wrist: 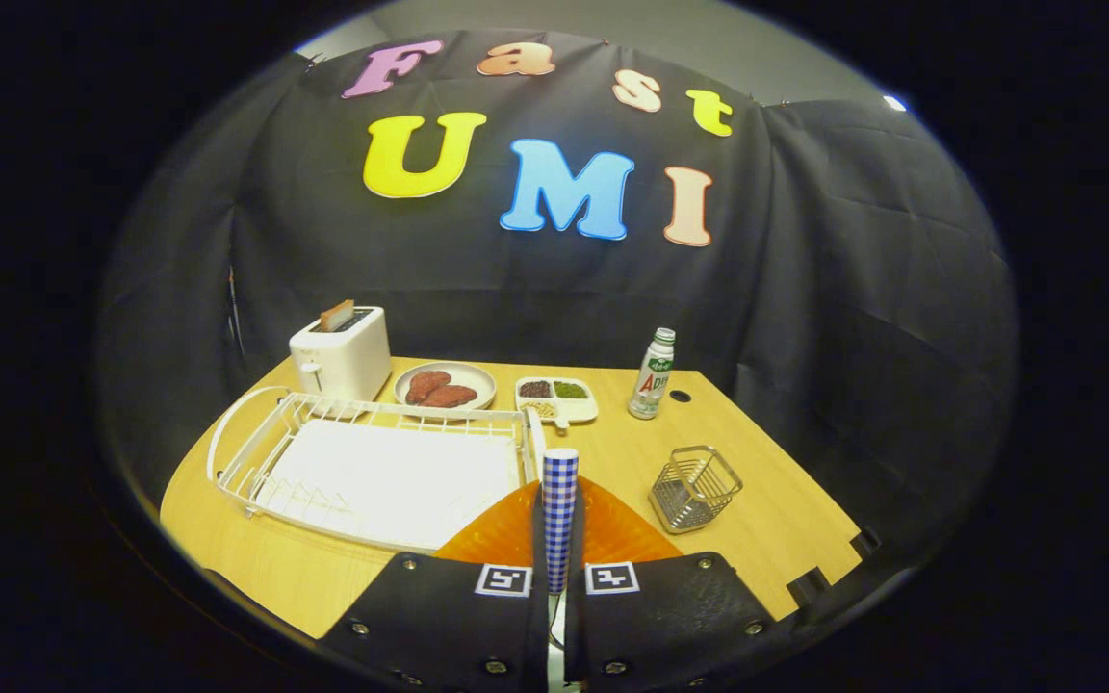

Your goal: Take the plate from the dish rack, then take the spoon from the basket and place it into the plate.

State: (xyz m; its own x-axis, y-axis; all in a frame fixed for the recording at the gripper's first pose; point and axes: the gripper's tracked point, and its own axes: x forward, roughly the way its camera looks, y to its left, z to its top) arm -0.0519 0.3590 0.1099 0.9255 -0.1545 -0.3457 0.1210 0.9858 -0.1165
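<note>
Fingers pinch the checked spoon (559, 515) handle, upright over the orange plate (612, 529) by the desk's near edge. Looks light, stiff, maybe slick; gripper (556, 577) holds low.

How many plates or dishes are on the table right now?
3: orange plate under the spoon handle in the jaws, plate of meat beside the toaster, divided dish next to it.

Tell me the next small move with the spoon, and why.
Probably lower and open: the gripper is shut on the spoon, handle upright between the fingers, right over the orange plate. The basket looks empty.
</note>
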